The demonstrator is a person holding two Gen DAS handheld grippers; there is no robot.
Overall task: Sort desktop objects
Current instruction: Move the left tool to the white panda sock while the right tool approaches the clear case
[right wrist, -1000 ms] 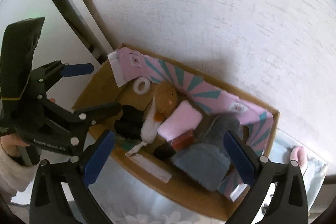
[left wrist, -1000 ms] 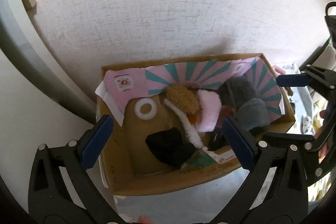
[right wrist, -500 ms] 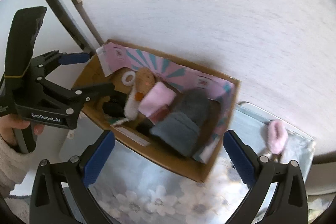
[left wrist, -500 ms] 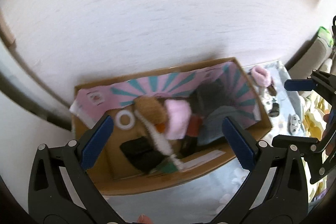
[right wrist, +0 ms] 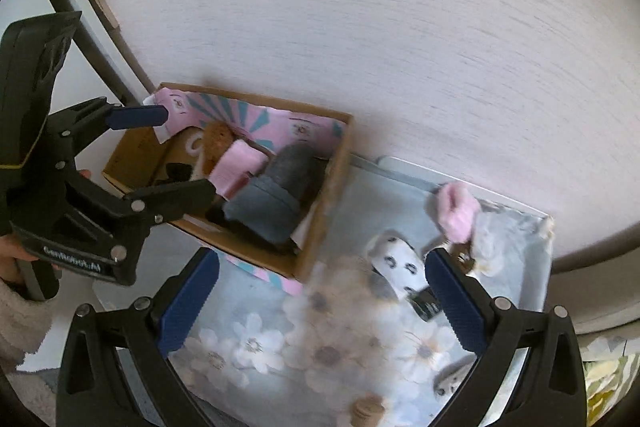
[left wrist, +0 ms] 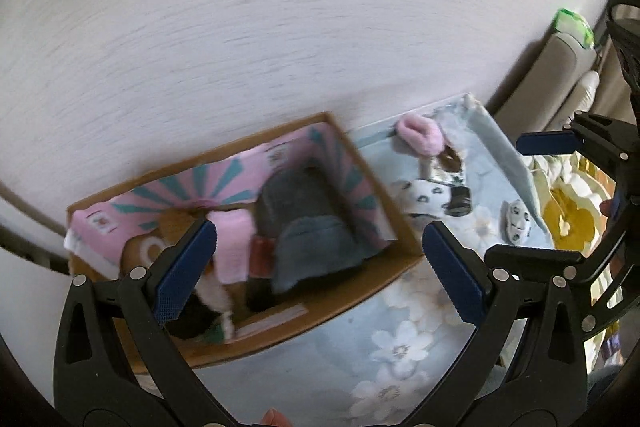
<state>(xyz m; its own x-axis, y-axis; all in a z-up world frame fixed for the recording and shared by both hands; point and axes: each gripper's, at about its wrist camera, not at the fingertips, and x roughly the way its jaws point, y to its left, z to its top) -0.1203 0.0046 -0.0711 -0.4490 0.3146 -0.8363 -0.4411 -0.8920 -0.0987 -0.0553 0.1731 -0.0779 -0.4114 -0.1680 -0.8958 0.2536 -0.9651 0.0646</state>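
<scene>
- Swung rightward since a second ago — away from the cardboard box toward loose items on the floral cloth; likely seeking the next pick.
- Left hand-held gripper and right hand-held gripper: both spread apart, empty.
- Box already crammed — grey knit, pink cloth.
- Still outside: pink scrunchie, spotted white pouch.

— What lies beyond my work?

— A pale textured wall fills the upper view. A floral tablecloth, light blue with white blossoms, covers the surface below.

— And to my right?

— A beige cushioned seat, with a green item on top, too blurred to identify.
</scene>
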